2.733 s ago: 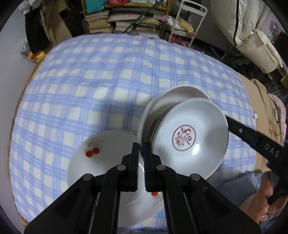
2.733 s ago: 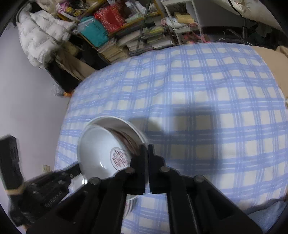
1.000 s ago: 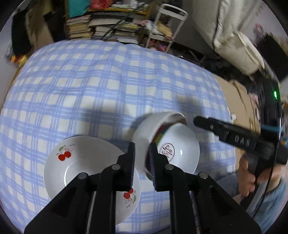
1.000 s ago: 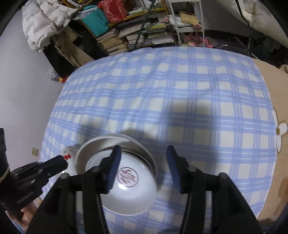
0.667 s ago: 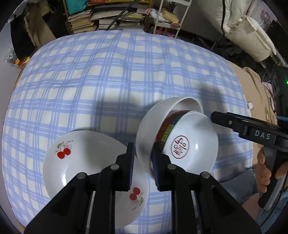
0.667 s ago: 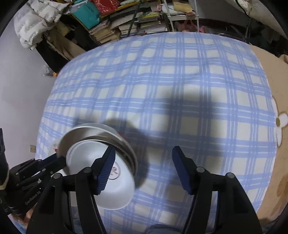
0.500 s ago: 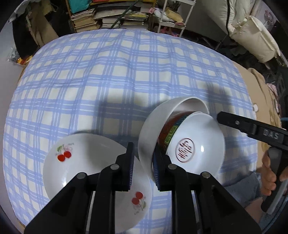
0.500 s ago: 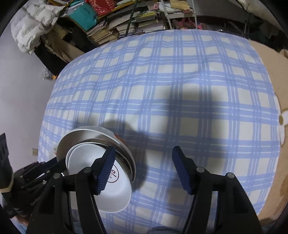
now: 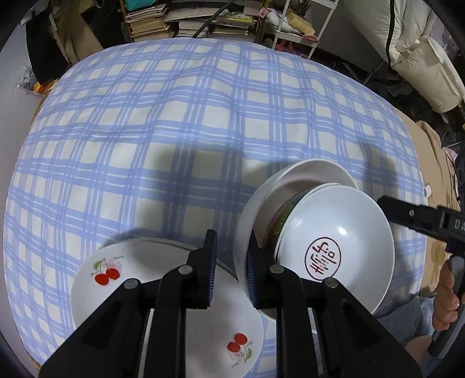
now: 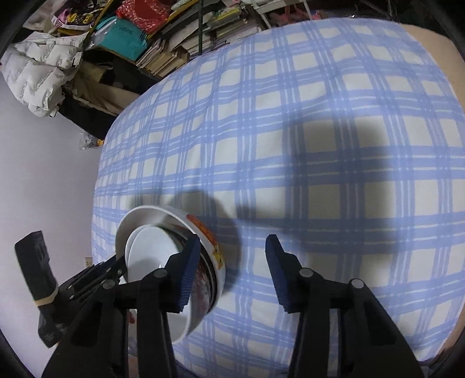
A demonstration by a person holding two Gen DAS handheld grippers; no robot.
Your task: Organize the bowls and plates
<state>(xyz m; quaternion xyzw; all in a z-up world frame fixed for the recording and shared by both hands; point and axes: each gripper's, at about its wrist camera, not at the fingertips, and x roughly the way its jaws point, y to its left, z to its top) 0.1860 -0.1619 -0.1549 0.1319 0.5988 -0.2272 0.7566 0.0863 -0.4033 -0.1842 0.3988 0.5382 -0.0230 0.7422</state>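
Three nested bowls hang tilted over the checked cloth: a white outer bowl (image 9: 305,171) with orange print outside, a red-and-green patterned one, and an inner white bowl (image 9: 334,232) with a red seal mark. My left gripper (image 9: 231,270) is shut on the outer bowl's near rim. A cherry-printed plate (image 9: 116,290) lies flat below and to its left. My right gripper (image 10: 232,244) is open and its jaws are closing. Its left finger (image 10: 189,267) crosses the outer bowl (image 10: 145,215) and its right finger stands clear over the cloth. The left gripper (image 10: 116,267) shows behind the bowls.
The blue checked cloth (image 9: 203,116) covers a soft surface with a brown blanket (image 9: 436,151) at its right edge. Stacked books and shelves (image 9: 203,20) and a white cart (image 9: 290,32) stand beyond. A white padded coat (image 10: 35,72) lies at the far left. A hand (image 9: 444,290) holds the right gripper.
The right gripper, earlier shut on the inner bowl's rim, let go, spread wide and has now narrowed. The left gripper sank with the tilted bowls towards the cloth beside the plate.
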